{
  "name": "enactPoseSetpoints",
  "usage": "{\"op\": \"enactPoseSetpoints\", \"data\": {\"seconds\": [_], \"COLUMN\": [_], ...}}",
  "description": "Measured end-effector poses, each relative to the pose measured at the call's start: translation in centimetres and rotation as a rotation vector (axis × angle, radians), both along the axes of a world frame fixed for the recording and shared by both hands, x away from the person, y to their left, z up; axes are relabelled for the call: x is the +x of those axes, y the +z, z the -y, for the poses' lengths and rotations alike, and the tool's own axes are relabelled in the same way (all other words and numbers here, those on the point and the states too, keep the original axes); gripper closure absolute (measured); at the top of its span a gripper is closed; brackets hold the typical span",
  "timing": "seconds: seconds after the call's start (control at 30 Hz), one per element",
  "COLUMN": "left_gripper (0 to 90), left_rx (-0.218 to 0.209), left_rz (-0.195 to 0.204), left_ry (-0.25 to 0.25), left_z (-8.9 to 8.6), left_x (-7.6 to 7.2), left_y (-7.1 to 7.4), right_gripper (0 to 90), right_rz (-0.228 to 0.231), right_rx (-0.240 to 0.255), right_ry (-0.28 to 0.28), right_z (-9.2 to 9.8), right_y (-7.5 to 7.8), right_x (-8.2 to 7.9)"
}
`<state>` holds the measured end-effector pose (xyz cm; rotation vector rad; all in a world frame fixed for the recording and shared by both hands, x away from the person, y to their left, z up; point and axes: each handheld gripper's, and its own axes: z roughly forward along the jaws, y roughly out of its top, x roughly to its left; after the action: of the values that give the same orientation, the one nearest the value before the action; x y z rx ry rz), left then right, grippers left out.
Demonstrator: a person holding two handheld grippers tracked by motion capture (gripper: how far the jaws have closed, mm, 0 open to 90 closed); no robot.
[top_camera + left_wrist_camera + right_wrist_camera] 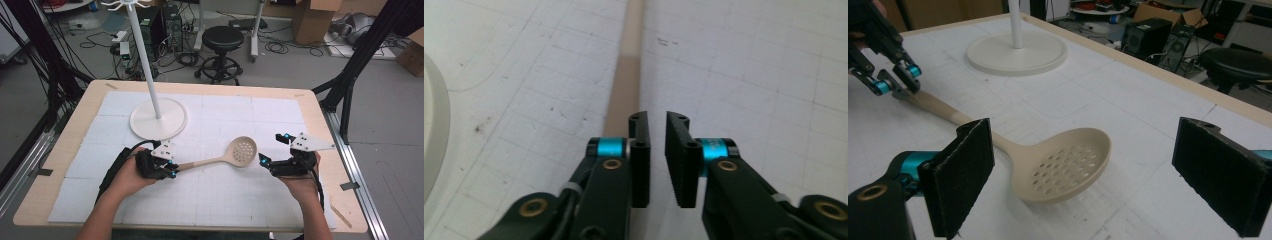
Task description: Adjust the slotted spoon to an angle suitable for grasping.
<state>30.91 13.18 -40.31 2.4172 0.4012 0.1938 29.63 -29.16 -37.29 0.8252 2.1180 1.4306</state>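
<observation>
Lying between both tongs, slotted spoon (235,153), left tongs (171,169) together at handle end, right tongs (274,149) apart.

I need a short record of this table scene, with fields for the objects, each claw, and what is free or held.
main object: beige slotted spoon, lying flat on the white gridded mat
left claw: at the end of the spoon handle, jaws almost shut; whether it grips is not clear
right claw: wide open, beside the spoon bowl, not touching it
other object: white stand with round base, behind the spoon, apart from it
support: wooden table
</observation>
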Motion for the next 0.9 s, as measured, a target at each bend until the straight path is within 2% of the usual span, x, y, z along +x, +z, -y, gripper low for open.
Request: {"op": "enactPoseSetpoints", "data": {"seconds": [0.17,0.3,0.37,0.53,0.9], "left_gripper": [88.3,89.1,89.2,89.5,89.5], "left_rx": [0.036,0.073,0.065,0.086,0.053], "left_rz": [-0.039,-0.047,-0.048,-0.027,-0.022], "left_ry": [0.006,0.014,0.016,0.035,0.128], "left_z": [-0.9,-1.3,-1.4,-1.5,-2.2], "left_x": [-0.1,0.2,0.3,0.9,2.8], "left_y": [-1.2,-2.0,-2.1,-2.0,-2.2], "right_gripper": [8.8,8.8,8.8,8.8,8.8], "right_rz": [-0.002,-0.002,-0.01,-0.002,-0.005], "right_rx": [0.001,-0.002,-0.002,0.002,-0.002], "right_ry": [0.0,0.0,0.001,0.001,-0.001], "right_z": [0.0,0.0,0.0,0.1,0.1], "right_y": [0.0,0.0,0.0,0.0,-0.1], "right_x": [-0.1,0.0,0.0,0.0,0.0]}}
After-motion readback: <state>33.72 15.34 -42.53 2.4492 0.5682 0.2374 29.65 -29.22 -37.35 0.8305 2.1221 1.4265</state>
